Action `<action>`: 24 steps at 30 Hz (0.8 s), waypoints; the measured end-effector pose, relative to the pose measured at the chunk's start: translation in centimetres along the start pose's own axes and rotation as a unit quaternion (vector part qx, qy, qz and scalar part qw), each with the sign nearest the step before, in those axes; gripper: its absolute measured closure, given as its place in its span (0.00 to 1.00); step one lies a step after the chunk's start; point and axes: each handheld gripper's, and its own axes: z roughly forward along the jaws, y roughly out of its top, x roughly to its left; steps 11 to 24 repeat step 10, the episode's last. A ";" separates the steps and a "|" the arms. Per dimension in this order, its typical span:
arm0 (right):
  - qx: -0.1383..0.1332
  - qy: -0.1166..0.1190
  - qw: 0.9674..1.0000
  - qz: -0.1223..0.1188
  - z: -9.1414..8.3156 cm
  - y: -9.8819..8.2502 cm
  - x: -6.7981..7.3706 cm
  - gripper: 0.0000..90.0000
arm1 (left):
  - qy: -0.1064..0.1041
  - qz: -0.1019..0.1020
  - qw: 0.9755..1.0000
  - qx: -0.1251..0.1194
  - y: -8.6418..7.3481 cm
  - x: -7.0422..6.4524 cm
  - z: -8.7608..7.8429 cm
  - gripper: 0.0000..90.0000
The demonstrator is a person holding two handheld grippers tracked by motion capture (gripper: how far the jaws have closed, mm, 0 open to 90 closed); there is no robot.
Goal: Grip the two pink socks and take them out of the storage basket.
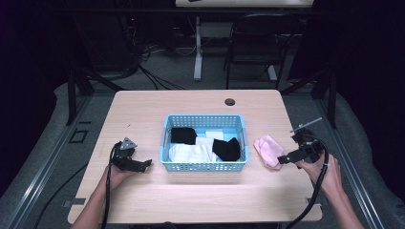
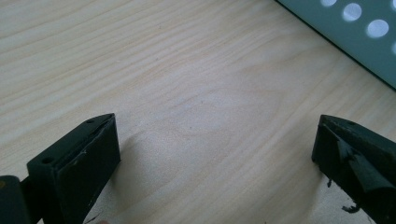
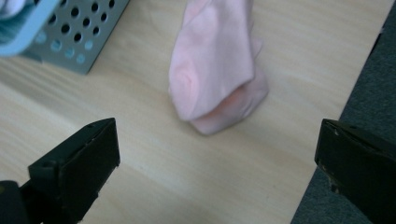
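Left hand-held gripper (image 1: pixel 143 164) being rested open on table (image 1: pixel 143 109), left of blue basket (image 1: pixel 204 166). Pink sock pair (image 1: pixel 268 150) being left lying right of basket, long axis toward right hand-held gripper (image 1: pixel 285 159), nearer, jaws wide, empty.

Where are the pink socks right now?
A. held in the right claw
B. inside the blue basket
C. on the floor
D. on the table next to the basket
D: the pink socks lie flat on the table, just right of the blue basket, with the open right claw not gripping them.
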 end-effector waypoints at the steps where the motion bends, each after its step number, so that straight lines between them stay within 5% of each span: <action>1: 0.008 -0.001 1.000 -0.003 0.2 -0.4 0.0 0.00 | 0.000 0.000 1.000 0.000 0.0 0.0 0.0 0.01; 10: 0.043 -0.004 0.999 0.002 2.0 -2.2 -0.7 0.00 | -0.001 0.000 1.000 0.000 0.0 0.0 0.0 0.01; 24: 0.043 -0.004 0.999 0.002 2.0 -2.2 -0.7 0.00 | -0.001 0.000 1.000 0.000 0.0 0.0 0.0 0.01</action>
